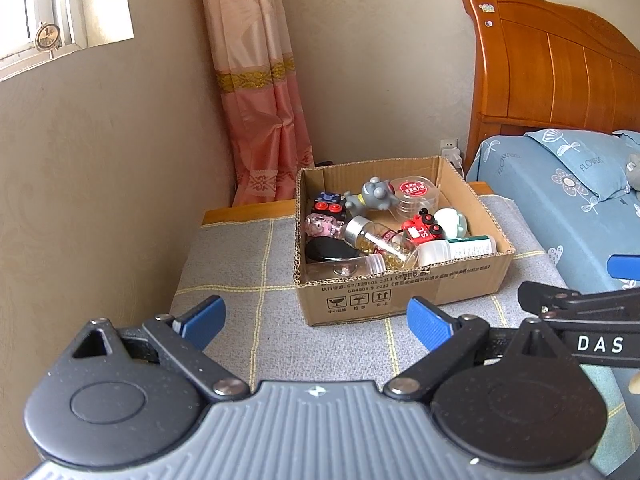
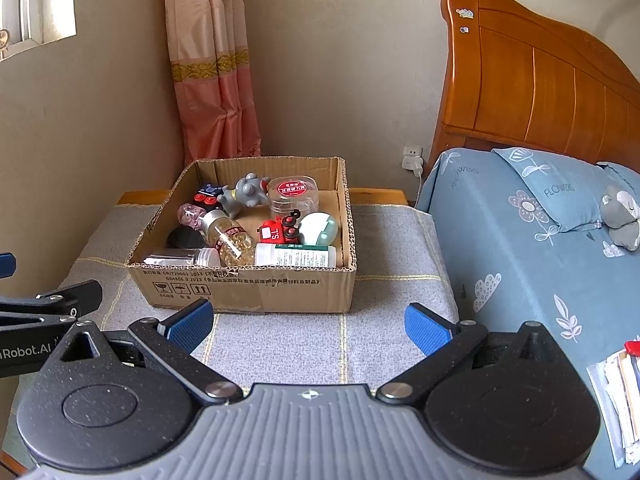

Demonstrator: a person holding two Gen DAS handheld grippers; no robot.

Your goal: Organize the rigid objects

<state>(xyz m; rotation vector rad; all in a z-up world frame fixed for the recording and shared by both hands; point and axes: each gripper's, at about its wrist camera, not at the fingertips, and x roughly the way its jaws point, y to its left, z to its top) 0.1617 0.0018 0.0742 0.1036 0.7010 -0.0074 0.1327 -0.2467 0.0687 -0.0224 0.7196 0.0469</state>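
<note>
With both my left gripper (image 1: 316,322) and right gripper (image 2: 308,322) spread wide and empty, the cardboard box (image 2: 248,286) of trinkets sits dead ahead, centre frame, its white bottle (image 2: 296,257) lying crosswise nearest my right.

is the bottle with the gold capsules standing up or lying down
Lying down: the capsule bottle rests on its side in the cardboard box, silver cap pointing back.

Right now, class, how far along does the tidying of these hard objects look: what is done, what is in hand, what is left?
Done: every hard object visible, such as the red toy truck and white bottle, lies jumbled in the cardboard box. In hand: nothing; the left gripper and right gripper are open and empty, short of the box. Left: possibly sorting the jumble; I cannot tell.
</note>
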